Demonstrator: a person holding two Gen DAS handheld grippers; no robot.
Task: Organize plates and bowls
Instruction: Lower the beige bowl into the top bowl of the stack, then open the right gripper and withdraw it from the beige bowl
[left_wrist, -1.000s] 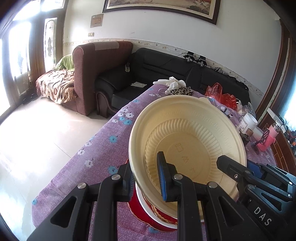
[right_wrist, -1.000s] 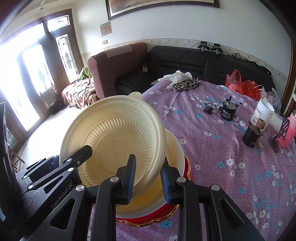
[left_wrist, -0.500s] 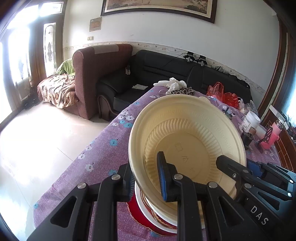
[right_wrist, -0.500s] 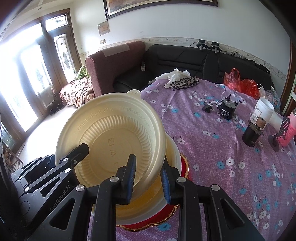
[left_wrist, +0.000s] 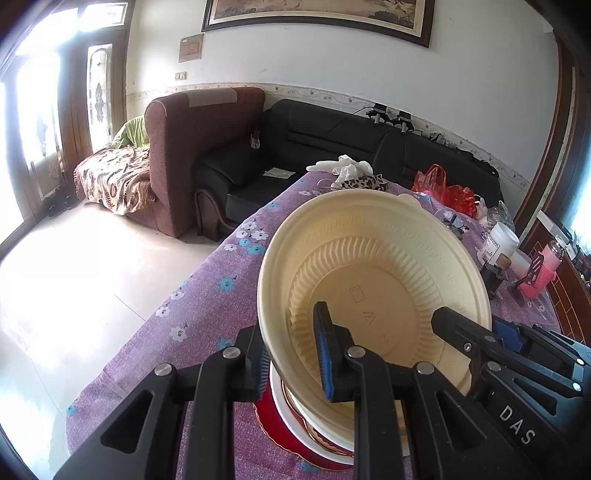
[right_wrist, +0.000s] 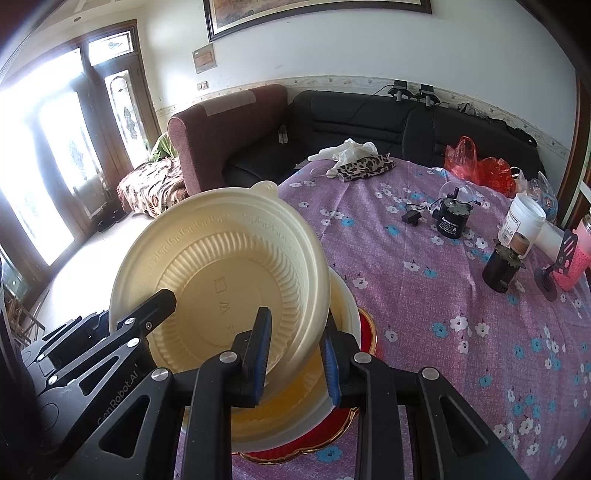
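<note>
Cream bowl (left_wrist: 373, 280) tilted, lifted above the stack of dishes (right_wrist: 332, 391) at the near edge of the desk (right_wrist: 424, 295). Left hand-held gripper (left_wrist: 291, 354) pinches the bowl's rim on one side, right hand-held gripper (right_wrist: 295, 354) pinches the rim on the opposite side; each has one finger inside the bowl and one outside. The stack under the bowl: another cream bowl, white dish, red plate (right_wrist: 314, 439) with gold edge at the bottom.

Desk covered with a purple flowered cloth (right_wrist: 461, 332). Beyond the bowl on the desk: leopard-print cloth (right_wrist: 365, 166) with white gloves (right_wrist: 347, 149) at the far edge, small black motor (right_wrist: 452, 219), white jar (right_wrist: 522, 221), black cylinder (right_wrist: 500, 271), pink cup (right_wrist: 580, 258), red plastic bags (right_wrist: 480, 166).

Behind the desk: black sofa (left_wrist: 332, 147), brown armchair (left_wrist: 199, 147), white wall with framed picture (left_wrist: 317, 14), pale tiled floor (left_wrist: 74, 266), bright glass door (right_wrist: 48, 166) far left of the bowl.
</note>
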